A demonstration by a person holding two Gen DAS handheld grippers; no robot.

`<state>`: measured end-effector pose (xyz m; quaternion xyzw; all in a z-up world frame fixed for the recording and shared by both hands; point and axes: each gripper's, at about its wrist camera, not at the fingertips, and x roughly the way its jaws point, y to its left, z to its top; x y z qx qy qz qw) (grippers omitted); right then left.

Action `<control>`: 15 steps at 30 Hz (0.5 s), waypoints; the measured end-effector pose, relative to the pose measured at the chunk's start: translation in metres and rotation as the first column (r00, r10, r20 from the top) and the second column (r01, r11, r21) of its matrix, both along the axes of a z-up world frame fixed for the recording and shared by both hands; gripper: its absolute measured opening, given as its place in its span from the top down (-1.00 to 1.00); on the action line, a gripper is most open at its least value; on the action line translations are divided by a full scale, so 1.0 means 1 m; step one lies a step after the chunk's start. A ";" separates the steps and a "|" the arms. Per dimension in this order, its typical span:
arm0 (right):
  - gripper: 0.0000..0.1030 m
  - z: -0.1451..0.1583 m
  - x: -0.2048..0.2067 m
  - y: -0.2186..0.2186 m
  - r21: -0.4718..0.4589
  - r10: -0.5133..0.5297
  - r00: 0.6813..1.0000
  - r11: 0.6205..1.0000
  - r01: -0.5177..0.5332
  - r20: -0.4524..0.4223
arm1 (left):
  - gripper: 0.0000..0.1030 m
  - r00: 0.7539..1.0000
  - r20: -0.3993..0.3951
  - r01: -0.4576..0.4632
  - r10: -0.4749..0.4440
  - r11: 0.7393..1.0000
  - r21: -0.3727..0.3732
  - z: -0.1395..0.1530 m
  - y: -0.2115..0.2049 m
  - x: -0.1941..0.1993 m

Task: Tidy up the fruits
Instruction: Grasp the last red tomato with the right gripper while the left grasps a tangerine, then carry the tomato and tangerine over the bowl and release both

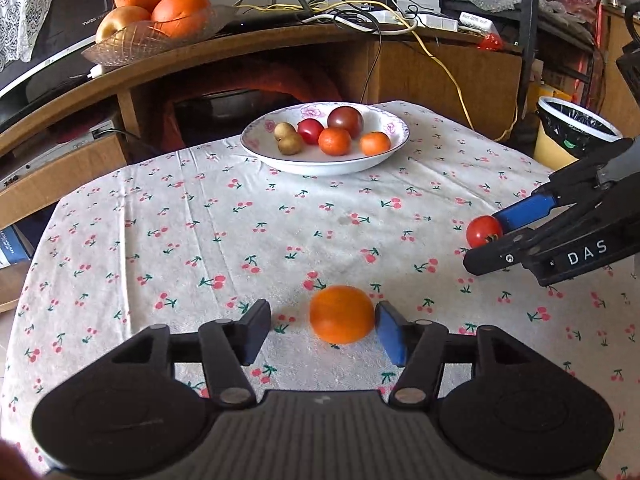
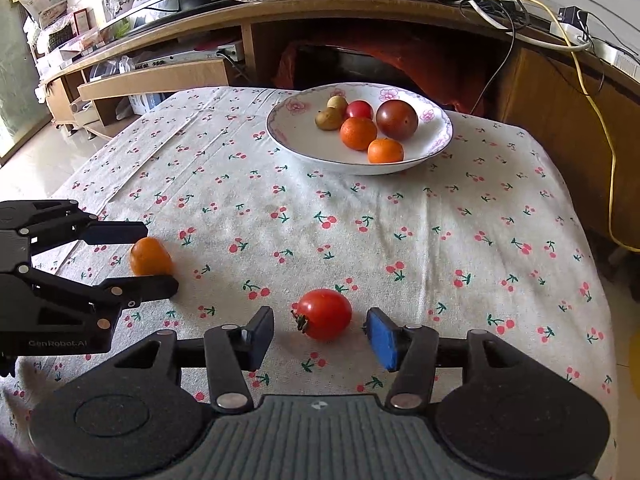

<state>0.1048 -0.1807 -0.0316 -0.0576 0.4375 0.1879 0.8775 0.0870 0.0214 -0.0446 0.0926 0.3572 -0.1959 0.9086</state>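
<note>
**Both jaws released, one fruit between each pair**

Left gripper [image 1: 322, 330]: jaws parted, orange [image 1: 342, 314] lying on the bench [image 1: 200, 216] between them. It sits against the right, blue pad; gap on the left side. Not clamped.

Right gripper [image 2: 320, 334]: jaws parted around red tomato [image 2: 324, 313], clear gaps both sides, stem facing left.

White flowered bowl [image 1: 256, 146] at far centre of the cherry-print cloth holds six small fruits.

Left wrist view only: lined bin [image 1: 576, 130] at far right, off the bench. Right wrist view only: floor and low shelving at far left. Glass fruit dish [image 1: 132, 46] on the wooden shelf behind is whole in the left view, cropped in the right.
</note>
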 end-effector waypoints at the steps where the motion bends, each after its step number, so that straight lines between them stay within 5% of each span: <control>1: 0.09 0.000 0.000 0.000 -0.001 -0.002 1.000 1.000 0.002 -0.002 | -0.20 1.000 -0.003 0.001 -0.001 1.000 0.000 0.000 -0.001 0.000; 3: 0.19 0.001 -0.001 0.001 -0.003 -0.004 1.000 1.000 0.004 -0.006 | 0.03 1.000 -0.012 0.019 -0.019 1.000 -0.011 0.001 -0.004 -0.001; 5: 0.49 0.002 -0.002 0.002 -0.015 -0.005 1.000 1.000 0.005 -0.002 | 0.21 0.999 -0.027 0.032 -0.032 0.999 -0.014 0.003 -0.007 -0.003; 15: 0.55 0.021 0.002 0.009 0.045 -0.003 1.000 0.999 0.002 0.017 | 0.22 1.000 -0.014 0.012 -0.013 0.999 -0.053 0.023 -0.018 0.010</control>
